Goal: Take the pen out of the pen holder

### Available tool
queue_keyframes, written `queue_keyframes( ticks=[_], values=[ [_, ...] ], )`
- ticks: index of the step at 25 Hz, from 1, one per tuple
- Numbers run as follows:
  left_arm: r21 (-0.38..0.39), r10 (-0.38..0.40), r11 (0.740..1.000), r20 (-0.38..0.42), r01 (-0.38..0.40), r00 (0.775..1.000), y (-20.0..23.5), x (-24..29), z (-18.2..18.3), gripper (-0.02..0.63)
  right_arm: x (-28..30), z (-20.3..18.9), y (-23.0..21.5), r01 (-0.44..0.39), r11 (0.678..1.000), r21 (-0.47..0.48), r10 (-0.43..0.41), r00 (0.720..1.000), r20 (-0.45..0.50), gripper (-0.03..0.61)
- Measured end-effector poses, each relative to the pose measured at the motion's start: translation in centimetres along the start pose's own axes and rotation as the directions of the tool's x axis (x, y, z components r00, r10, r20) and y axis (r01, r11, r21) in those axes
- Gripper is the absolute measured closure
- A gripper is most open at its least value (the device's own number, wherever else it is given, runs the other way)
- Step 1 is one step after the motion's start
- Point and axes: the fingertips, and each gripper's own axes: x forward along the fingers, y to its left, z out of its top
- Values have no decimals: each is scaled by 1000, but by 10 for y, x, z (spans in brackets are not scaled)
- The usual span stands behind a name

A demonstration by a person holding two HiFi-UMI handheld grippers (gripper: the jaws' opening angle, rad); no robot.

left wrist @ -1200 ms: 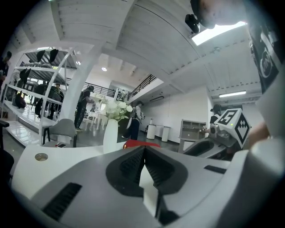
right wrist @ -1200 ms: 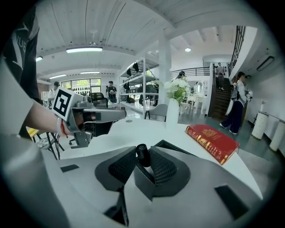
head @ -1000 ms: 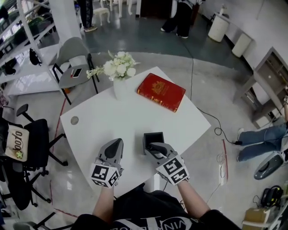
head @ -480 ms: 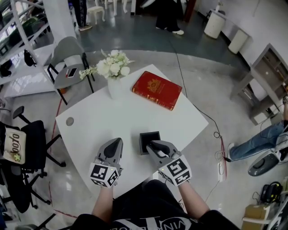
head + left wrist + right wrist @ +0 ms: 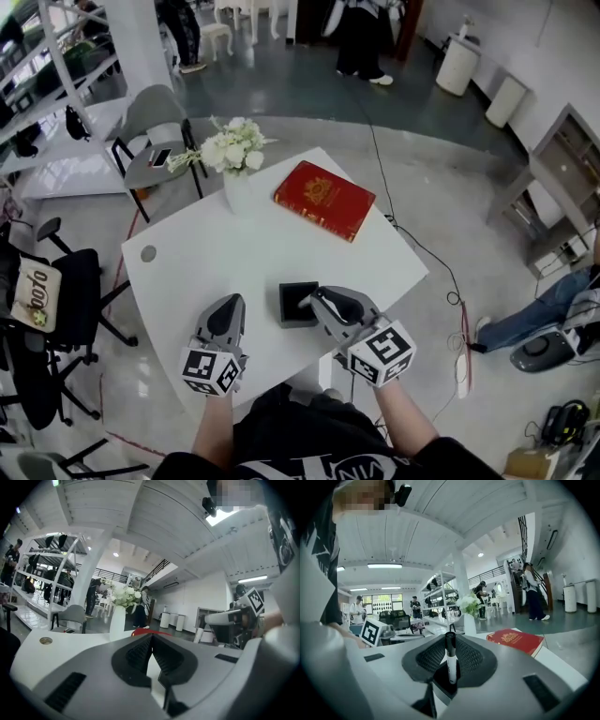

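Right hand-held gripper (image 5: 450, 641), jaws just closing on slim black-capped white pen (image 5: 450, 663), square black pen holder (image 5: 287, 306), left hand-held gripper (image 5: 152, 638) shut.

1 pen (image 5: 450, 656), 1 pen holder (image 5: 286, 306), 1 red book (image 5: 324, 200), 1 vase (image 5: 234, 191), 1 table (image 5: 225, 255).

The right gripper (image 5: 311, 300), fingers (image 5: 480, 658) just closed on the pen (image 5: 450, 656), hangs over the pen holder (image 5: 291, 311). The left gripper (image 5: 229, 307) sits level to its left, fingers together

Lower end of pen (image 5: 450, 660) in shadow
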Motion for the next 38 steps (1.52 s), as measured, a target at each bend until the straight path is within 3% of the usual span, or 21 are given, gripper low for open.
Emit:
queue_keyframes(
  ticks=[7, 18, 38],
  values=[
    [-29, 86, 996, -7, -86, 996, -23, -19, -6, 609, -22, 28, -8, -65, 998, 8, 64, 996, 63, 502],
    [-22, 182, 983, 14, -182, 983, -39, -43, -4, 609, -46, 44, -22, -91, 996, 10, 89, 988, 129, 502],
    [-12, 194, 981, 28, -194, 981, -58, -46, -2, 609, -85, 47, -57, -7, 1000, 21, 4, 985, 172, 502]
  ],
)
